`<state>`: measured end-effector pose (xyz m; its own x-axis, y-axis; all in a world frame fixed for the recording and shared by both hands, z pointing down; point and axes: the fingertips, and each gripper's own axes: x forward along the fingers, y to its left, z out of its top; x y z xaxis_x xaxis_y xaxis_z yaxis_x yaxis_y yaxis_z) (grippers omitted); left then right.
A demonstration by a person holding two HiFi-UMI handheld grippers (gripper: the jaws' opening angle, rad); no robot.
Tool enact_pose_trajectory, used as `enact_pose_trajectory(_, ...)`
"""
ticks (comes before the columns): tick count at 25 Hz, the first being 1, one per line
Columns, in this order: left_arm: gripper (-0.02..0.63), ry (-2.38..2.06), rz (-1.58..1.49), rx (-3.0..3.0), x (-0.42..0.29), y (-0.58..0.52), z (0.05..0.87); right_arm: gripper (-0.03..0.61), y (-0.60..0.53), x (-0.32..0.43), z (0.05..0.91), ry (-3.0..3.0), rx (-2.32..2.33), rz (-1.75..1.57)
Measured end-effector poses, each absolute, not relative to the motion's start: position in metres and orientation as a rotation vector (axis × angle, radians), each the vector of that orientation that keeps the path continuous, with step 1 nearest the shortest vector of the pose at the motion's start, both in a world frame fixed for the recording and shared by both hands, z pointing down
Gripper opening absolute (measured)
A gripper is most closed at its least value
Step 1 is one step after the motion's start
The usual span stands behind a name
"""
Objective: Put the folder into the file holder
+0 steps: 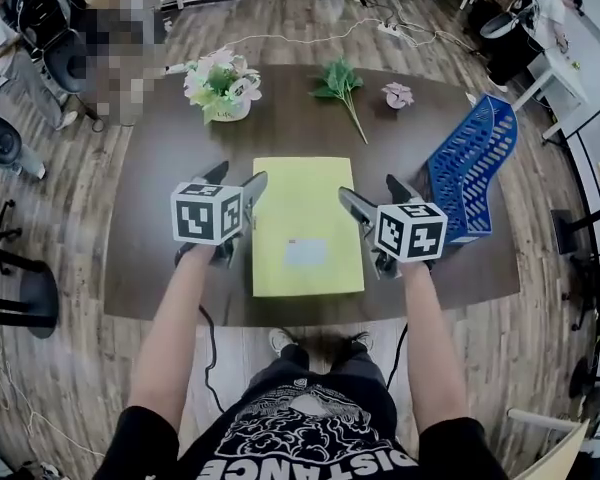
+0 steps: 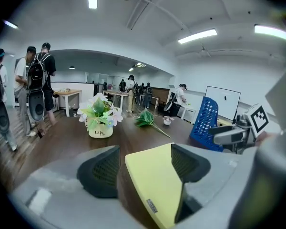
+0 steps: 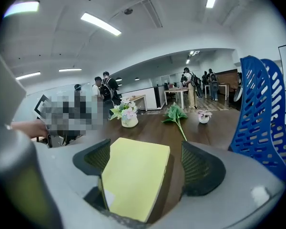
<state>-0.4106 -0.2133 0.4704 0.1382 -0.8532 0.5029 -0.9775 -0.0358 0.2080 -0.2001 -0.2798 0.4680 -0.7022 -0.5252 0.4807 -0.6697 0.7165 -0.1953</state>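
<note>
A yellow folder (image 1: pixel 305 223) lies flat on the dark table (image 1: pixel 160 188) in front of me, a white label near its front edge. The blue perforated file holder (image 1: pixel 475 168) stands at the table's right end. My left gripper (image 1: pixel 235 183) is open, its jaws astride the folder's left edge (image 2: pixel 155 175). My right gripper (image 1: pixel 377 196) is also open, with the folder's right edge (image 3: pixel 133 175) between its jaws. In the right gripper view the file holder (image 3: pixel 264 123) rises close on the right. Neither gripper is closed on the folder.
A white pot of flowers (image 1: pixel 223 86), a loose green sprig (image 1: pixel 340 86) and a small pink flower (image 1: pixel 397 95) sit along the table's far side. People and chairs stand beyond the far left corner. The table's front edge is just behind the grippers.
</note>
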Motion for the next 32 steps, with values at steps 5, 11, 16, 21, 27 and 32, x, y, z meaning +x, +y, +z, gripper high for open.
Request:
enact_pose_trajectory(5,0.336,-1.690,0.346,1.886,-0.419,-0.215,0.502,0.454,-0.279,-0.207,0.501,-2.475,0.884,0.576)
enact_pose_trajectory(11,0.336,-1.572,0.385,1.846,-0.412,-0.216,0.539,0.454,-0.281,-0.209,0.533,-2.408,0.849,0.650)
enact_pose_trajectory(16,0.336,-1.484,0.386,1.824,-0.406,-0.220,0.559,0.454,-0.283,-0.218,0.558,-2.369,0.799,0.767)
enact_pose_trajectory(21,0.336,-1.399,0.389,1.801,-0.400,-0.225,0.577,0.454,-0.292,-0.225,0.578,-2.340,0.771,0.922)
enact_pose_trajectory(27,0.362,-1.300,0.381,1.755,-0.394,-0.223,0.593,0.454,-0.293,-0.232,0.597,-2.281,0.731,0.988)
enact_pose_trajectory(32,0.365,-1.259,0.417,1.760,-0.389,-0.227,0.597,0.454,-0.289,-0.239,0.610,-2.230,0.681,1.001)
